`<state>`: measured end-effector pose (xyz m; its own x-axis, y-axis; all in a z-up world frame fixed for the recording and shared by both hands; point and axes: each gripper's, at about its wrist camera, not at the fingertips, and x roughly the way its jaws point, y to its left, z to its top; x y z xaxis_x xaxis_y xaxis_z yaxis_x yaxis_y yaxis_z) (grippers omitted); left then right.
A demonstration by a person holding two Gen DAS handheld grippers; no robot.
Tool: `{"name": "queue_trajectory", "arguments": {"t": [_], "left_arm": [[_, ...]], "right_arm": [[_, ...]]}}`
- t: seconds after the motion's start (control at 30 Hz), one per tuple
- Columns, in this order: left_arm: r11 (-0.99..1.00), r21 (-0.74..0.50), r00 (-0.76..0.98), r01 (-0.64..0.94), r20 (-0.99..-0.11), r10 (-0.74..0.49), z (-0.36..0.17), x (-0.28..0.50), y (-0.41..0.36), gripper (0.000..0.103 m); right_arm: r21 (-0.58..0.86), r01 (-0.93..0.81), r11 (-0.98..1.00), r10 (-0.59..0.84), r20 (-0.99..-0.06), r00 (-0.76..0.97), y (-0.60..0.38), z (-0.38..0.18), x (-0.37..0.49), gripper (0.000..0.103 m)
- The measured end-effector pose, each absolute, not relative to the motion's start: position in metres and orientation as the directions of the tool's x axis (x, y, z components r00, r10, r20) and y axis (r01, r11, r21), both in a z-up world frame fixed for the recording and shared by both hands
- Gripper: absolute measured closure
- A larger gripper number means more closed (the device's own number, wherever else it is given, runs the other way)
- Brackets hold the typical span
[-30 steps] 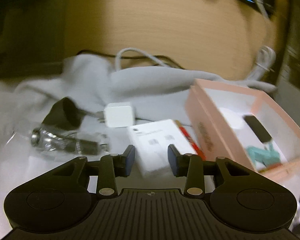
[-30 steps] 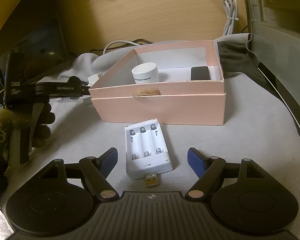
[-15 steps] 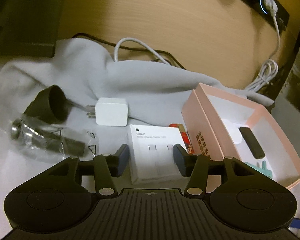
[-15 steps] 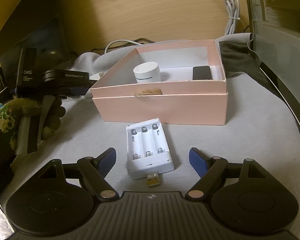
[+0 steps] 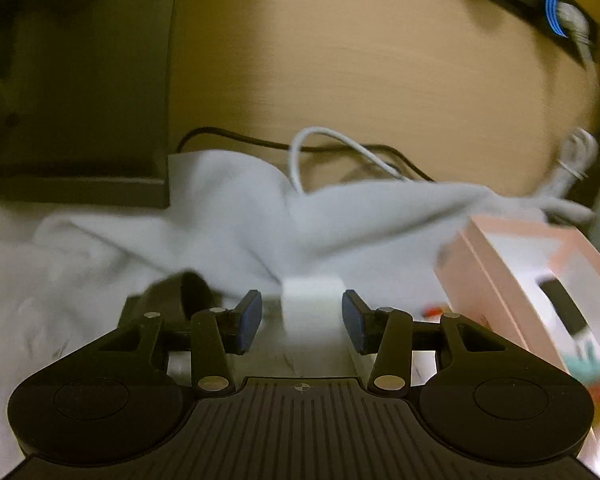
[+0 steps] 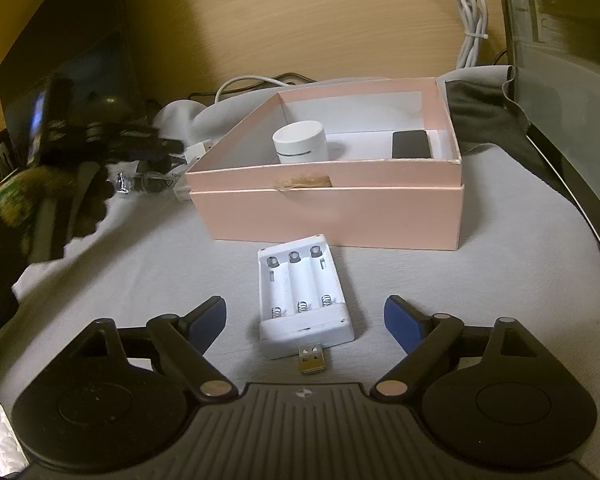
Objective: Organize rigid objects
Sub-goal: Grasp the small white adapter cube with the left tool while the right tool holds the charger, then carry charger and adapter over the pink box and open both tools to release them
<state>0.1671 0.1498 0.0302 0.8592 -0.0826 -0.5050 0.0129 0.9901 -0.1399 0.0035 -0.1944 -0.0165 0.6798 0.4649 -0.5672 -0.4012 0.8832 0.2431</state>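
A pink cardboard box (image 6: pixel 328 216) sits open on the grey cloth (image 6: pixel 500 280), near the wooden back panel. Inside it, toward the left, stands a short white round jar (image 6: pixel 300 142) with its lid on; at the far right corner lies a flat black rectangular piece (image 6: pixel 412 144). From the left side something teal (image 5: pixel 586 362) shows low in the box, too blurred to name.

Just in front of the box, on the cloth, lies a white battery charger (image 6: pixel 300 292), its three slots bare, its USB plug pointing back at the right gripper (image 6: pixel 305 316). That gripper's jaws are spreading wide, the charger's near end between them but neither blue pad touching it.

To the left of the box, the left gripper (image 5: pixel 302 320) is half open and its jaws are closing; a white charger cube (image 5: pixel 310 308) sits between them, with a gap on each side. A dark object (image 5: pixel 180 296) lies just left of it. A person's gloved hand (image 6: pixel 40 196) carries this gripper
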Motion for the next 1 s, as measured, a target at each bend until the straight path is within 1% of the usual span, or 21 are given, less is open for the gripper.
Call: {"name": "queue_trajectory", "arguments": {"t": [0.1, 0.2, 0.27, 0.3, 0.33, 0.4, 0.47, 0.67, 0.8, 0.9, 1.0], "left_arm": [[0.983, -0.181, 0.854, -0.019, -0.514, -0.078, 0.026, 0.186, 0.152, 0.055], [0.979, -0.204, 0.855, 0.000, -0.508, -0.106, 0.021, 0.192, 0.148, 0.054], [0.984, -0.176, 0.857, 0.018, -0.504, -0.105, 0.018, 0.193, 0.143, 0.050], [0.990, -0.143, 0.842, 0.022, -0.532, -0.095, 0.015, 0.194, 0.138, 0.052], [0.995, -0.099, 0.843, 0.017, -0.534, -0.068, 0.014, 0.194, 0.132, 0.051], [0.999, -0.024, 0.860, 0.037, -0.509, -0.044, 0.010, 0.187, 0.123, 0.051], [0.999, 0.001, 0.869, 0.038, -0.494, -0.032, 0.007, 0.184, 0.119, 0.051], [0.993, -0.119, 0.854, -0.019, -0.519, -0.046, 0.005, 0.192, 0.132, 0.047], [0.996, -0.080, 0.857, 0.031, -0.511, -0.067, 0.005, 0.188, 0.131, 0.048], [0.993, -0.108, 0.863, 0.049, -0.495, -0.097, 0.007, 0.178, 0.137, 0.049], [0.988, -0.144, 0.870, 0.062, -0.477, -0.124, 0.012, 0.158, 0.145, 0.049]], "right_arm": [[0.241, -0.402, 0.883, 0.464, -0.567, 0.680, -0.194, -0.017, 0.004, 0.016], [0.239, -0.404, 0.883, 0.465, -0.568, 0.679, -0.194, -0.017, 0.004, 0.016], [0.238, -0.410, 0.881, 0.468, -0.569, 0.676, -0.195, -0.017, 0.004, 0.014], [0.236, -0.413, 0.880, 0.470, -0.570, 0.674, -0.194, -0.018, 0.004, 0.013], [0.235, -0.415, 0.879, 0.471, -0.570, 0.673, -0.194, -0.018, 0.004, 0.013], [0.235, -0.417, 0.878, 0.472, -0.570, 0.672, -0.195, -0.018, 0.004, 0.013], [0.236, -0.418, 0.877, 0.473, -0.570, 0.672, -0.195, -0.017, 0.004, 0.012], [0.232, -0.435, 0.870, 0.483, -0.576, 0.660, -0.194, -0.017, 0.005, 0.008], [0.248, -0.461, 0.852, 0.511, -0.584, 0.630, -0.193, -0.017, 0.008, 0.000], [0.232, -0.477, 0.848, 0.510, -0.603, 0.614, -0.191, -0.015, 0.010, 0.000], [0.162, -0.508, 0.846, 0.485, -0.629, 0.607, -0.181, -0.016, 0.008, 0.000]]}}
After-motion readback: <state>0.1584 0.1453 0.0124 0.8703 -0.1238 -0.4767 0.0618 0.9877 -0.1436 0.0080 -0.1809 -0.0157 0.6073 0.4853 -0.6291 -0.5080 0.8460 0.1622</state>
